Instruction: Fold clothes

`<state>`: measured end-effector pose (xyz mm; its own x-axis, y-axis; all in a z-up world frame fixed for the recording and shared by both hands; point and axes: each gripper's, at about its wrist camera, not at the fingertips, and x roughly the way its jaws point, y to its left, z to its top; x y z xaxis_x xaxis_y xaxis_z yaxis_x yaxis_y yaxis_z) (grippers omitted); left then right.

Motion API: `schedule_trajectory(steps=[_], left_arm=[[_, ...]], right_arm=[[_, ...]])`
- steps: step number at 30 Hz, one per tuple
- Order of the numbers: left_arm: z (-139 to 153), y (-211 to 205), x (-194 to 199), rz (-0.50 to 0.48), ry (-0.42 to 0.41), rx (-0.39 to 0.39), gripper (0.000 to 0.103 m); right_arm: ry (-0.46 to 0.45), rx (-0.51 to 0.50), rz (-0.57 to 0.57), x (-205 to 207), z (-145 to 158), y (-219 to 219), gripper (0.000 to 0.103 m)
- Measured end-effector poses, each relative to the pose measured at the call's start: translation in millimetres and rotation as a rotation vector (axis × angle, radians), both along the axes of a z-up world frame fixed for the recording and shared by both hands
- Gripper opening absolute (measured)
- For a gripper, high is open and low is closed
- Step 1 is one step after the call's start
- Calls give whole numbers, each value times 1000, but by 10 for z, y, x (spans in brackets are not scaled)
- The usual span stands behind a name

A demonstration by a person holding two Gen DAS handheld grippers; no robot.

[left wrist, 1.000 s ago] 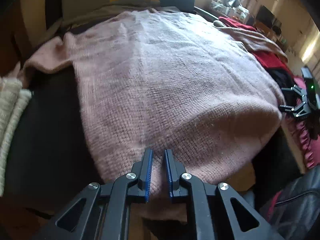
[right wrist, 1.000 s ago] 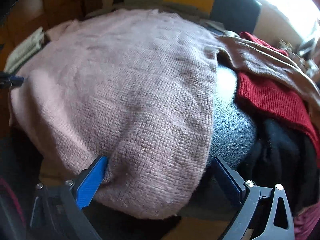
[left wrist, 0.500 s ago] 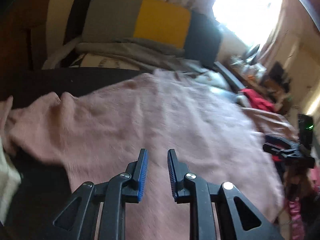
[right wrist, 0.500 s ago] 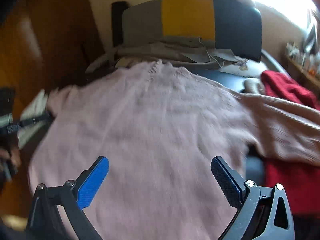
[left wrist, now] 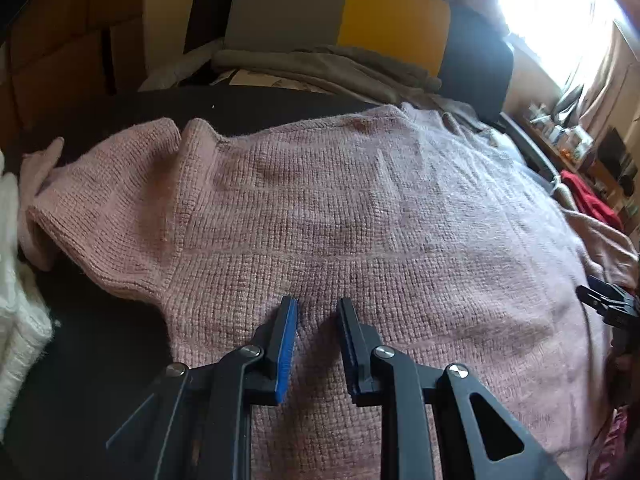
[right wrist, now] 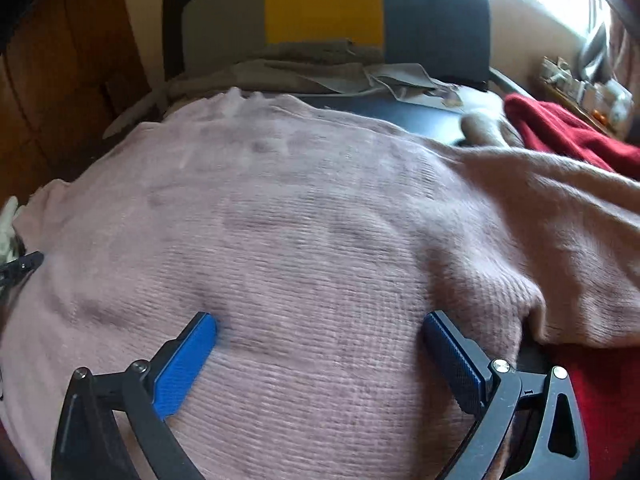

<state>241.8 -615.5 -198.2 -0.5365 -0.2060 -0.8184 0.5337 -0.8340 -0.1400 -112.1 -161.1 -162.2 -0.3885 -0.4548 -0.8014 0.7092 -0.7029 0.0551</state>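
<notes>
While it lies spread flat on the dark surface [left wrist: 100, 380], the pink knitted sweater [left wrist: 360, 220] points its neckline away from both cameras, toward the grey, yellow and dark cushion [left wrist: 340, 28], so its long axis runs from the near hem to that far collar. One sleeve [left wrist: 112, 208] reaches out to the left and bunches near a white knit [left wrist: 16, 312]; the other sleeve [right wrist: 560, 220] stretches right, beside a red garment [right wrist: 560, 136]. The left gripper [left wrist: 316, 308] has its jaws only a narrow gap apart, tips resting on the lower body of the sweater, with no fabric visibly pinched between them. The right gripper [right wrist: 320, 320] is spread wide, its blue pads pressing down on the knit on either side, holding nothing. From the left camera, the right gripper shows only as a black piece at the right edge. The near hem is hidden beneath both tools, and the right sleeve's cuff is cut off by the frame.
</notes>
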Motion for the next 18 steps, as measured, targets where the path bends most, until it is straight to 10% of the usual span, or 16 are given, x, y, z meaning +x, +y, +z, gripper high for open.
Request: schedule_trajectory(steps=[4, 11, 18], left_arm=[[267, 330, -197, -46, 54, -90, 23], [195, 769, -396, -146, 55, -63, 23], [122, 1208, -595, -246, 55, -37, 24]], right_arm=[[-72, -49, -6, -135, 68, 70, 103], [-230, -628, -377, -331, 686, 1869, 103], [-317, -1170, -747, -472, 606, 3568, 103]])
